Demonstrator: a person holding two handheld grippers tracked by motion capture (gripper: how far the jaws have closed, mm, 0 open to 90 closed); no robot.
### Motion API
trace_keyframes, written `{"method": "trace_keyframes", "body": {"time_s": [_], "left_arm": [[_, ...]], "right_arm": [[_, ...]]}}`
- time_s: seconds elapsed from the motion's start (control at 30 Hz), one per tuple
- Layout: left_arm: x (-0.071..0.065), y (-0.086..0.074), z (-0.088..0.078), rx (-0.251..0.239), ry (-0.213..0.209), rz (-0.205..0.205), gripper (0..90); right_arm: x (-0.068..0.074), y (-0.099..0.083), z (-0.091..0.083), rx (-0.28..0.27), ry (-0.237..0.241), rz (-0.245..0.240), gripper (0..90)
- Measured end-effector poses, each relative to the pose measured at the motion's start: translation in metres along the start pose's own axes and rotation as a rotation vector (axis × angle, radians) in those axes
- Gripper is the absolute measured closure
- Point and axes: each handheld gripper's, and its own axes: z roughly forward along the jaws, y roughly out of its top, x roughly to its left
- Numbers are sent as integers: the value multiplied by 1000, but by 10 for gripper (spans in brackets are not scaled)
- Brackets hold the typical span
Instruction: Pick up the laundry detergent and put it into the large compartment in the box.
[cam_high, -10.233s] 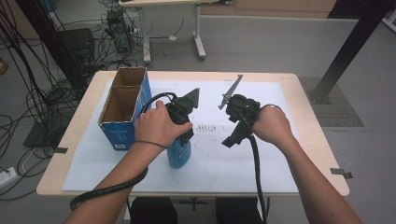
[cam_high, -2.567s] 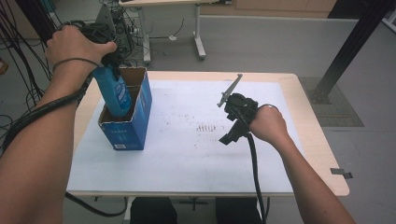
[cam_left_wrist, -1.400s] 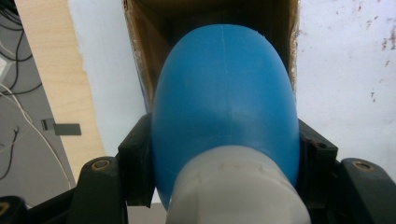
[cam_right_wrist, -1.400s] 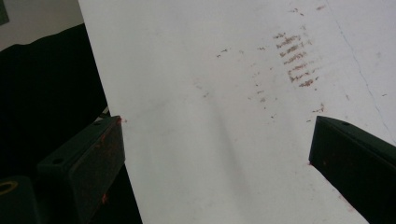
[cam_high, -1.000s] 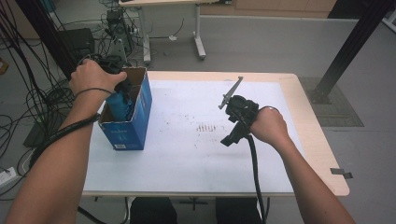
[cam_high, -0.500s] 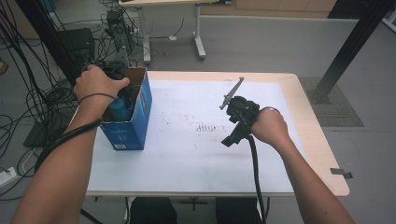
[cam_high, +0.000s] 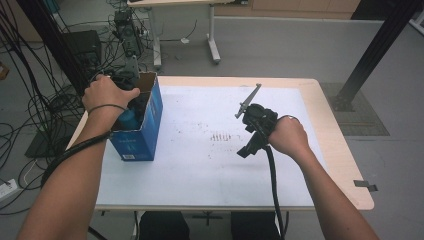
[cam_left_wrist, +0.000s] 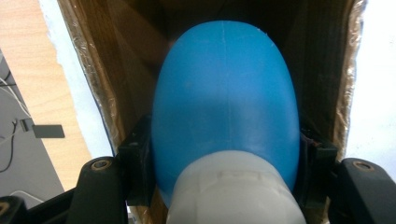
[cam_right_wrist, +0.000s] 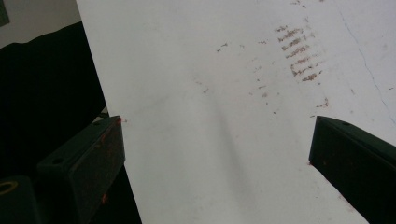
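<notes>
Two grippers are in use: the left gripper (cam_left_wrist: 224, 186) has its jaws clamped on a blue bottle (cam_left_wrist: 224, 107) with a white cap (cam_left_wrist: 233, 196), held inside the open blue carton (cam_high: 145, 132) at the table's left edge. Right gripper (cam_right_wrist: 215, 154) hovers over the white sheet (cam_high: 200, 165), jaws wide apart and holding nothing.

A blue bottle (cam_left_wrist: 225, 102) with a white cap (cam_left_wrist: 233, 193) sits clamped between the two black fingers (cam_left_wrist: 135, 163) of the left gripper (cam_left_wrist: 224, 172), which press on its sides just above the cap. Ahead of the fingers the bottle points into an open cardboard box (cam_left_wrist: 93, 70), its brown walls close on both sides. Beyond the box wall to the left lies the pale wooden surface (cam_left_wrist: 32, 70).
</notes>
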Motion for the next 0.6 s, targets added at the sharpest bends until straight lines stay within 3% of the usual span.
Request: {"method": "trace_keyframes", "body": {"time_s": [0.6], "left_arm": [[-2,4,7,13,-3,10,375]], "right_arm": [[-3,-1,3,0,6,2,34]]}}
